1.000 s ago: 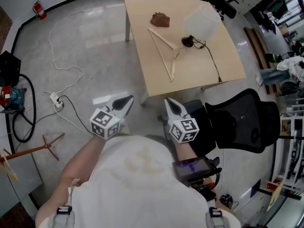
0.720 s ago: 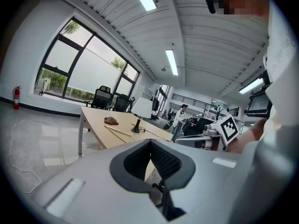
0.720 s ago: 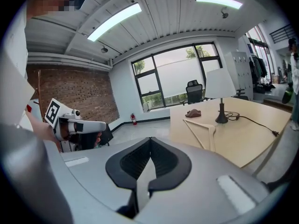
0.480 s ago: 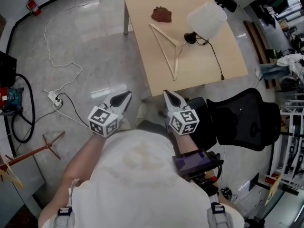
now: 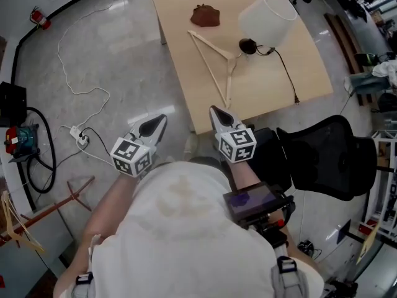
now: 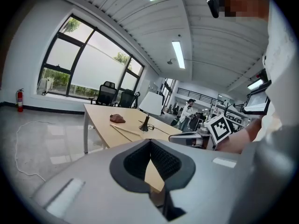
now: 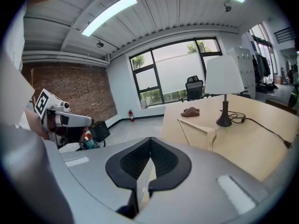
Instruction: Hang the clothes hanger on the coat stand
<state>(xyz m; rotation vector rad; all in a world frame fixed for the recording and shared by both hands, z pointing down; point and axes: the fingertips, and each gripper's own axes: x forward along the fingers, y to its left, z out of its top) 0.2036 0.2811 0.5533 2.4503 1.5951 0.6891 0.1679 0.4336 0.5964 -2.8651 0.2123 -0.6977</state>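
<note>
**Head view.** Showed a pale wooden table (image 5: 279, 85) from 12 to 2 o'clock. Carried 3 things: the clothes hanger (image 5: 214, 58) lying flat at 12 o'clock, a white-shaded lamp (image 5: 267, 20) at 1 o'clock just beside the hanger's apex, and a brown lump (image 5: 205, 16) beyond the hanger. Caught the left gripper (image 5: 160, 118) at 9 o'clock and the right gripper (image 5: 214, 110) at 12 o'clock, close to centre, both pointing toward the table and neither touching the hanger. Took in a black office chair (image 5: 329, 160) at 3 o'clock, a wooden coat stand (image 5: 49, 208) at 8 o'clock well apart from the table, and a white cable (image 5: 68, 61) looping over the glossy grey floor (image 5: 124, 48) at 10 o'clock.

**Left gripper view.** Looked along 2 jaws closed tip to tip, with nothing between them. Placed the table at 10 o'clock, with the hanger flat on it between the lump and the lamp base. Framed tall windows (image 6: 88, 69) at 10 o'clock, a fire extinguisher (image 6: 19, 99) at 9 o'clock and strip lights (image 6: 177, 54) at 12 o'clock.

**Right gripper view.** Looked along 2 jaws pressed together, gripping nothing. Set the hanger at 2 o'clock on the table, in front of the lamp. Backed the room with a brick wall (image 7: 70, 92) at 9 o'clock.
</note>
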